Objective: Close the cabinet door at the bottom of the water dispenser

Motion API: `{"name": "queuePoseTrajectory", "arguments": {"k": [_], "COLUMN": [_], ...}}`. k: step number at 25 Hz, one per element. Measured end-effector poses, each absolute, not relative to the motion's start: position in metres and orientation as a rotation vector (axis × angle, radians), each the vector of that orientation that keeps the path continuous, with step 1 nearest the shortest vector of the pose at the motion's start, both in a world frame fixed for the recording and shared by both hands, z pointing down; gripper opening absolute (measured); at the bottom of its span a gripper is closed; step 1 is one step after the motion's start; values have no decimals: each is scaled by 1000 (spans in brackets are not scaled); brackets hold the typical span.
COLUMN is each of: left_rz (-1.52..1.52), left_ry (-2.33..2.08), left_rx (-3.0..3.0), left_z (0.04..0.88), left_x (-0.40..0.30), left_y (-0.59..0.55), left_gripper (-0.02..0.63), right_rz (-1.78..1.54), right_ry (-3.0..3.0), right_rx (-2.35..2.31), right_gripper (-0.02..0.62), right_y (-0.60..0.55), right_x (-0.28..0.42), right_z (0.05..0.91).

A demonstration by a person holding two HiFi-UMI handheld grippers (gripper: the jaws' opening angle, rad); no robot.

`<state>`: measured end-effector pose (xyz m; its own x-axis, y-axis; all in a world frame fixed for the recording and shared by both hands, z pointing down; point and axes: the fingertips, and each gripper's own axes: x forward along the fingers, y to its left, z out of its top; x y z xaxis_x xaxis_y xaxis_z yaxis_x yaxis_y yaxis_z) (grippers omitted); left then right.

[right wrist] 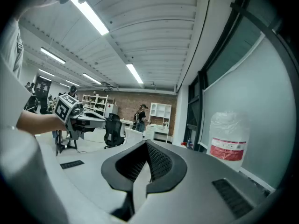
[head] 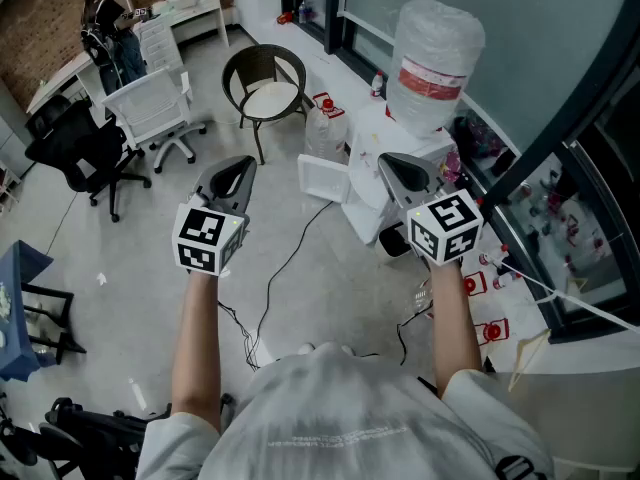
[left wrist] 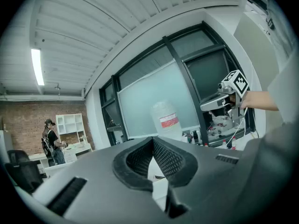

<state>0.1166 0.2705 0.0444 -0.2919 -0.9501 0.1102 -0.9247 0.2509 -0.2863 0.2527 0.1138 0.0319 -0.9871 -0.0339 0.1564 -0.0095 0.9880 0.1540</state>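
1. Standing at about 1 o'clock in the head view: white water dispenser [head: 372, 200], floor-mounted against the window wall, carrying a clear water bottle with a red label [head: 435, 63] on top.
2. White cabinet door [head: 323, 180]: rectangular plastic panel at the base of the dispenser, swung out to the dispenser's 9 o'clock side and standing open over the grey floor [head: 150, 268]. The task's step is not yet done.
3. Left gripper [head: 237, 171]: black, two-jaw, marker cube at its rear. Jaws closed together with nothing between them. It is at 10 o'clock of the view's centre, held close to level, well apart from the door.
4. Right gripper [head: 400, 168]: same pattern, jaws closed and empty, at 2 o'clock of the view's centre, above the dispenser's base. Whether it touches anything cannot be told.
5. Incidental: black cable [head: 285, 268] trailing on the floor at 6 o'clock of the door; round black chair with a pale seat [head: 265, 83] at 11 o'clock of it.
6. Handling note, judged: both grippers need lowering to door level. Closed jaw tips should serve as a pusher. The left gripper looks better placed to meet the door's outer face near its free edge and sweep it toward 3 o'clock until flush. Push steadily, and check the cable is not caught.
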Motion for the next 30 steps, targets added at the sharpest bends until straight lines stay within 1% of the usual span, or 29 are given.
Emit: {"name": "queuePoseTrajectory", "arguments": {"k": [12, 14, 18, 19, 22, 26, 30], "left_rz": [-452, -442, -147, -115, -133, -76, -167], "left_ry": [2405, 2403, 2459, 2454, 2398, 2373, 2392], "left_rx": [-1835, -1862, -1956, -1983, -2029, -2028, -1985], "left_z": [57, 64, 68, 71, 77, 82, 100], "left_x": [79, 74, 53, 51, 42, 18, -17], "left_y": [287, 293, 300, 300, 294, 269, 229], "left_gripper": [18, 18, 18, 18, 18, 18, 29], "right_rz": [-148, -179, -271, -283, -315, -297, -277], "right_ry": [-3006, -2994, -2977, -2970, -2934, -2952, -2970], "right_rx": [100, 127, 177, 168, 136, 118, 117], "right_gripper": [25, 24, 25, 25, 25, 25, 25], "right_y": [116, 117, 117, 118, 116, 98, 60], "right_x": [230, 229, 217, 213, 194, 165, 128], "right_z": [41, 46, 57, 63, 78, 91, 107]}}
